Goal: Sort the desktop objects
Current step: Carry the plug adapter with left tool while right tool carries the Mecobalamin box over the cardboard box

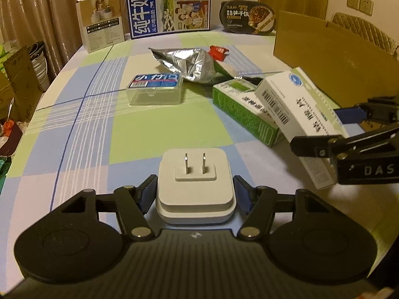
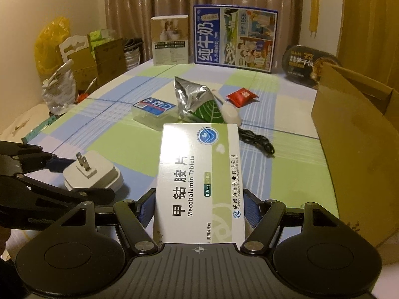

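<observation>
While the left gripper pinches the white charger low over the worktop, and the right gripper has its jaws closed on the tablet box, the box's far end hangs unsupported. It could tilt, slip or clip the green box beside it.

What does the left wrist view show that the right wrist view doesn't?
Left wrist only: the green box lying under the white tablet box, plus two wall sockets.

Right wrist only: the black cable, the yellow plastic bag beside the table, and the tablet box's printed face reading Mecobalamin Tablets.

Both: the left tool closed on the white plug adapter, the right tool closed on the tablet box, the clear plastic case, the foil bag, the red packet, the cardboard box.
</observation>
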Demonstrator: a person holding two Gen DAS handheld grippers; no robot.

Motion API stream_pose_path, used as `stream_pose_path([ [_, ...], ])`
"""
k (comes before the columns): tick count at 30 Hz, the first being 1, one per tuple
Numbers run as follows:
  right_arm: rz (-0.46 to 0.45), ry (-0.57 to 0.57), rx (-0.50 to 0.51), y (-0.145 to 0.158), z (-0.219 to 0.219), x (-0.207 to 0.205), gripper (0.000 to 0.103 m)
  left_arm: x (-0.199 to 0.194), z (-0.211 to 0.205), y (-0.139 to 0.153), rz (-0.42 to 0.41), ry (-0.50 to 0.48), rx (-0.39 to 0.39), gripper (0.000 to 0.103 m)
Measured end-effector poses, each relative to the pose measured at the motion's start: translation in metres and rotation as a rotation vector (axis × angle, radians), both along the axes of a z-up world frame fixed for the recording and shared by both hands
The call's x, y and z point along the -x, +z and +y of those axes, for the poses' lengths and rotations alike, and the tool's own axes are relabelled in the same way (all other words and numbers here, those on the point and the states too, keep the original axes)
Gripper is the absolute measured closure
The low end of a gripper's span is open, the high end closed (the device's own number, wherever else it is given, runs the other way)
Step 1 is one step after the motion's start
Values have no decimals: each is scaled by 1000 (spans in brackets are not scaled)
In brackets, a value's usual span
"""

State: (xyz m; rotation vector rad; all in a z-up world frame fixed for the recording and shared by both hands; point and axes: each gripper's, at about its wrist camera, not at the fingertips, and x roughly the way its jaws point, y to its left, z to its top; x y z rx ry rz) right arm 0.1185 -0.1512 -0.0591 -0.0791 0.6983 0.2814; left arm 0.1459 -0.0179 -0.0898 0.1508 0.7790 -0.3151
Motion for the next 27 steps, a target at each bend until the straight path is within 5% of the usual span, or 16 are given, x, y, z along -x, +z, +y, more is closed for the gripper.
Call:
stream_pose_path([
  [13,-86,-91,-55,53,-24,12,35,12,-25,45,-102,-29,13,42],
  [27,-203,-210,-128,165,-117,30,35,27,-92,119,-181,-115,84,42],
])
